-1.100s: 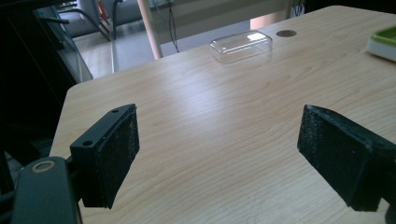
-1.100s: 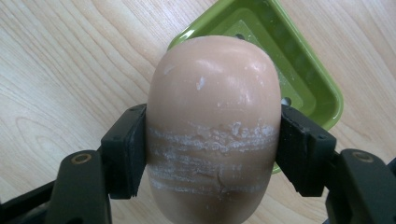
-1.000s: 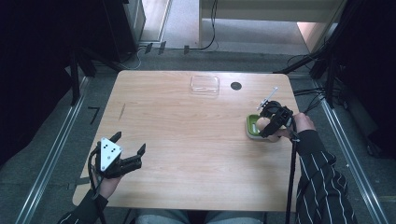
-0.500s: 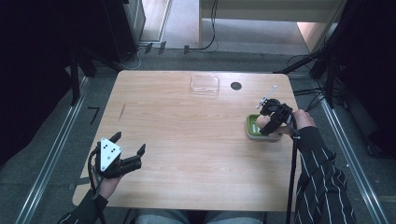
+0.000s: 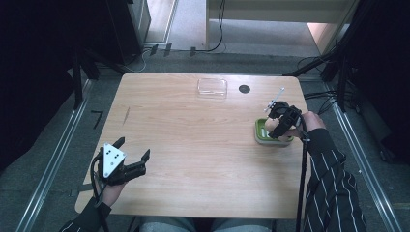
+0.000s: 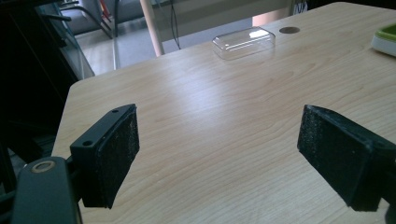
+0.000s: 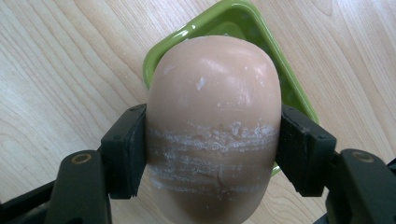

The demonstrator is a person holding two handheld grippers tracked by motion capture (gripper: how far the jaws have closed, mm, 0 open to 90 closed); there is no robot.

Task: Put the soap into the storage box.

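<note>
A beige, scuffed bar of soap (image 7: 215, 93) sits between the black jaws of my right gripper (image 7: 212, 154), which is shut on its sides. Just under it is a green soap dish (image 7: 243, 14); I cannot tell whether the soap touches it. From the high view the right gripper (image 5: 277, 126) is over the green dish (image 5: 262, 138) at the table's right edge. My left gripper (image 5: 132, 148) rests near the front left corner, open, and its own view shows the left gripper (image 6: 217, 154) with nothing between the pads.
A clear plastic lid (image 5: 212, 87) lies at the table's far middle, with a dark round hole (image 5: 244, 89) beside it. The lid (image 6: 243, 42) also shows far ahead of the left jaws. Bare wood spans the space between my hands.
</note>
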